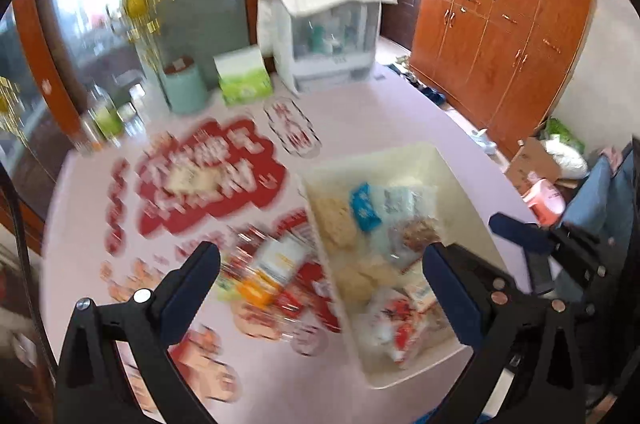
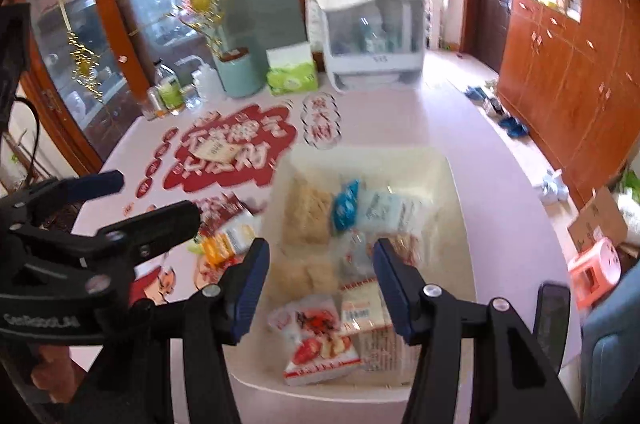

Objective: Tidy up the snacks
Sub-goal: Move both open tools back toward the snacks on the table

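Note:
A cream plastic bin sits on the pink table and holds several snack packets: pale noodle blocks, a blue packet and a red-and-white bag. A few loose packets, orange, white and red, lie on the table left of the bin. My left gripper is open and empty above the bin's left wall. My right gripper is open and empty over the bin's near half. The left gripper also shows in the right wrist view.
At the table's far edge stand a white covered rack, a green tissue pack, a mint pot and bottles. Red paper decorations lie on the table. Wooden cabinets stand at the right.

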### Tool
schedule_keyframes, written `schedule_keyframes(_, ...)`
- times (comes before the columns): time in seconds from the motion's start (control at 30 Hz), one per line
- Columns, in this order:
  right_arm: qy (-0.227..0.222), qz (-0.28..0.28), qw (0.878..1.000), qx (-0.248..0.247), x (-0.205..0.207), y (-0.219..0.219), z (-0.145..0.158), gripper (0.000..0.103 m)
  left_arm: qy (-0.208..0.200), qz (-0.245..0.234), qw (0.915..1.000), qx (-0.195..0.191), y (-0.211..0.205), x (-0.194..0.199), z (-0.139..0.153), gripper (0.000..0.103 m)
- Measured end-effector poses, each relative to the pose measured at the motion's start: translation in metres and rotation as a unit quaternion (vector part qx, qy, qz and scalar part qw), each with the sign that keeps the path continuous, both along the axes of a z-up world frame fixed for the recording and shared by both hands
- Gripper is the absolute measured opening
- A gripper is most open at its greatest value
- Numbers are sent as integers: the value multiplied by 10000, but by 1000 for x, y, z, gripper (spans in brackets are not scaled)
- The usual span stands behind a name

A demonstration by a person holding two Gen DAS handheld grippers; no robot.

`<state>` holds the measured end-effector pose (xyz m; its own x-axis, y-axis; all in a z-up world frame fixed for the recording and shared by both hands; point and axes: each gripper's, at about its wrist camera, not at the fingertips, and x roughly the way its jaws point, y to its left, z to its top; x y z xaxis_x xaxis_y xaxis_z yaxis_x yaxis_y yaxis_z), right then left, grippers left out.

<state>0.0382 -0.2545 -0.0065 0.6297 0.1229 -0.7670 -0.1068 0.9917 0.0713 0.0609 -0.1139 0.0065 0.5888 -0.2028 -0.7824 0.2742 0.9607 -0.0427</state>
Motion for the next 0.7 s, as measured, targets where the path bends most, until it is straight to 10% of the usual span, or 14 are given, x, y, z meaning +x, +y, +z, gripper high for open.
schedule_keyframes(0.47, -252, 712, 9962, 425, 94, 88, 115, 55, -1210, 34, 9851, 1221, 110, 68, 149, 103)
schedule_keyframes(0.7, -46, 501, 9987, 103, 155, 134, 108, 63, -792, -409, 9836, 1569, 155, 149, 121, 103)
